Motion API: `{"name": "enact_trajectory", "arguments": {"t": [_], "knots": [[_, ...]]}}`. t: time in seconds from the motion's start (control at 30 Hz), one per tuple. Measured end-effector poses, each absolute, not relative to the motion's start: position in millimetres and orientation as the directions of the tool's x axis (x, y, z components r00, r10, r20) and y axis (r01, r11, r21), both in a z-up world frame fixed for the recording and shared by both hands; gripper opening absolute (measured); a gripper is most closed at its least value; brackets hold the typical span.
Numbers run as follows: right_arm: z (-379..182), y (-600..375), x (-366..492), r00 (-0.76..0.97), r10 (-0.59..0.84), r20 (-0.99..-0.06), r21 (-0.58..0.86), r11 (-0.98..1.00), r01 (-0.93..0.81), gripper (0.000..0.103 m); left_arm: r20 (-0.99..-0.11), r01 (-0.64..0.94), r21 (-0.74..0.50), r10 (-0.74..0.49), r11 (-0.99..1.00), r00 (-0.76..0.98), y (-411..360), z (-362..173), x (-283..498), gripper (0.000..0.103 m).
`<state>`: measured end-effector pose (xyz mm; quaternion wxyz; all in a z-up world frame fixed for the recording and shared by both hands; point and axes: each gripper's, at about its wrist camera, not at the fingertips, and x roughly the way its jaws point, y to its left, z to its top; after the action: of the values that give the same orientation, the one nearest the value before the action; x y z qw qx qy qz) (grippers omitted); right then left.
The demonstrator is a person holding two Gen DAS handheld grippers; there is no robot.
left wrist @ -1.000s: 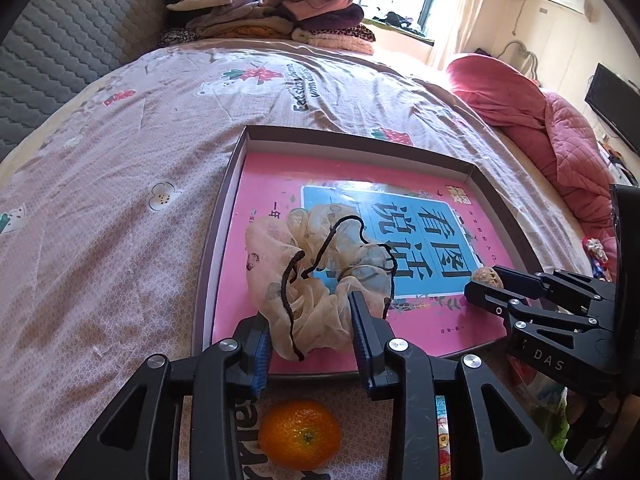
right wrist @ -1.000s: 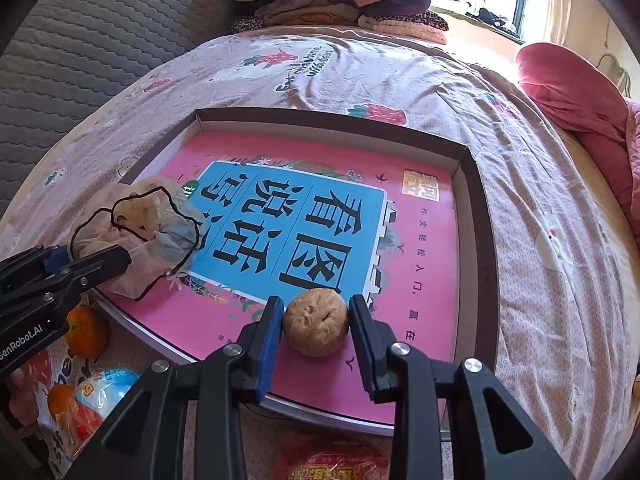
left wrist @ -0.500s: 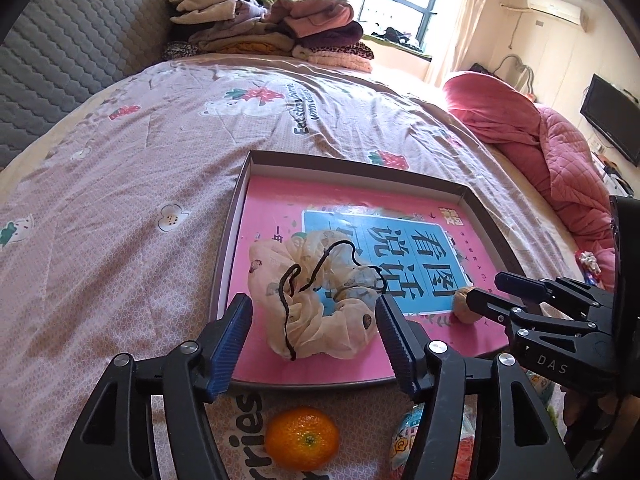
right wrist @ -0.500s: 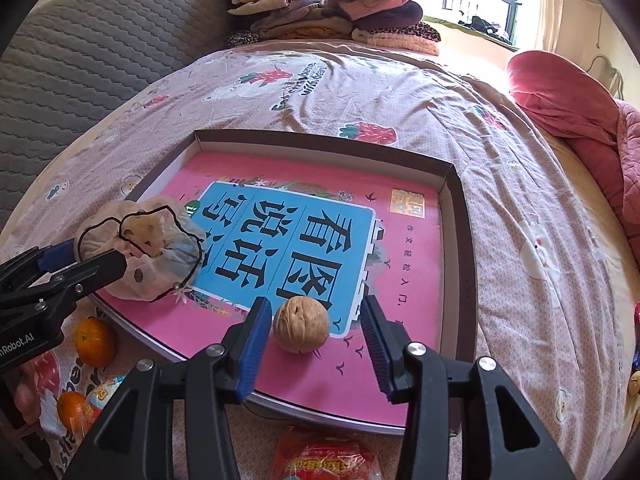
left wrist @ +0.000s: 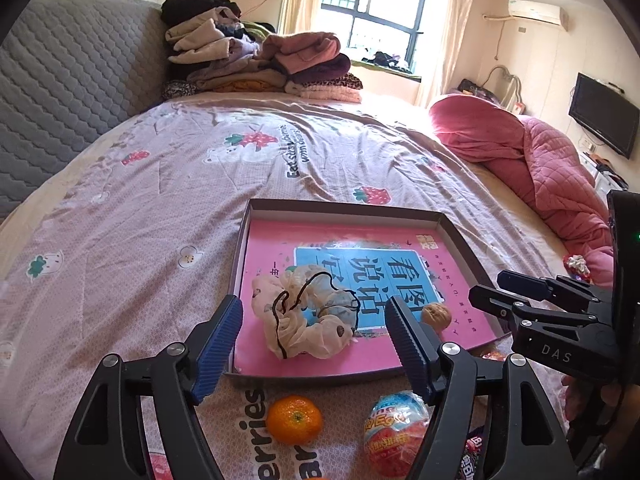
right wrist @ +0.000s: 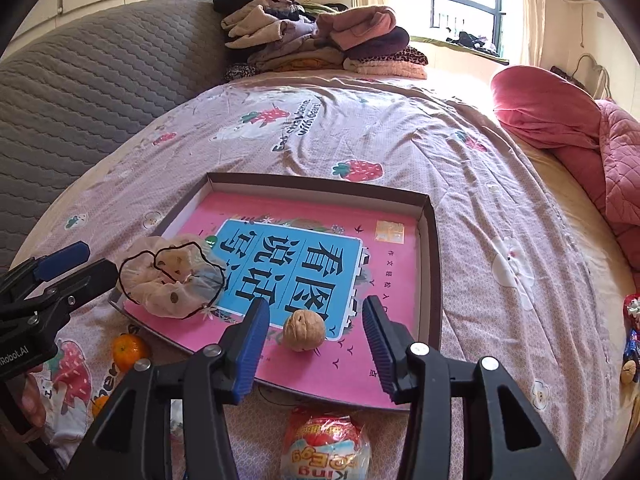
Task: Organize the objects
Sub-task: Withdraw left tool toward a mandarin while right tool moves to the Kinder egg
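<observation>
Scrunchie and walnut lie in the tray; left gripper and right gripper are opening, nothing between their jaws, with a tangerine and a toy egg at six o'clock left on the bed.

Both wrist views are aimed steeply down across the bed toward the window, from close above the shallow box, which is shared by both.

Lighting: bright daylight from window, glare there. Sharp focus; strong fisheye bending, dark vignette corners.
</observation>
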<state>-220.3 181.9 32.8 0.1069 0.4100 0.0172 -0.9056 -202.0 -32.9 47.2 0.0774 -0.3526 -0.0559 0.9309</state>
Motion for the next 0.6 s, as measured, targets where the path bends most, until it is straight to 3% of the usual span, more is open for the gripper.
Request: {"name": "enact_trajectory", "arguments": {"t": [0.6], "knots": [[57.9, 199.8, -142.9, -0.717, -0.187, -0.672, 0.063, -0.979, 0.196, 0.055, -0.625, -0.119, -0.159, 0.193, -0.98, -0.757, -34.6, 66.6, -134.2, 0.077]]}}
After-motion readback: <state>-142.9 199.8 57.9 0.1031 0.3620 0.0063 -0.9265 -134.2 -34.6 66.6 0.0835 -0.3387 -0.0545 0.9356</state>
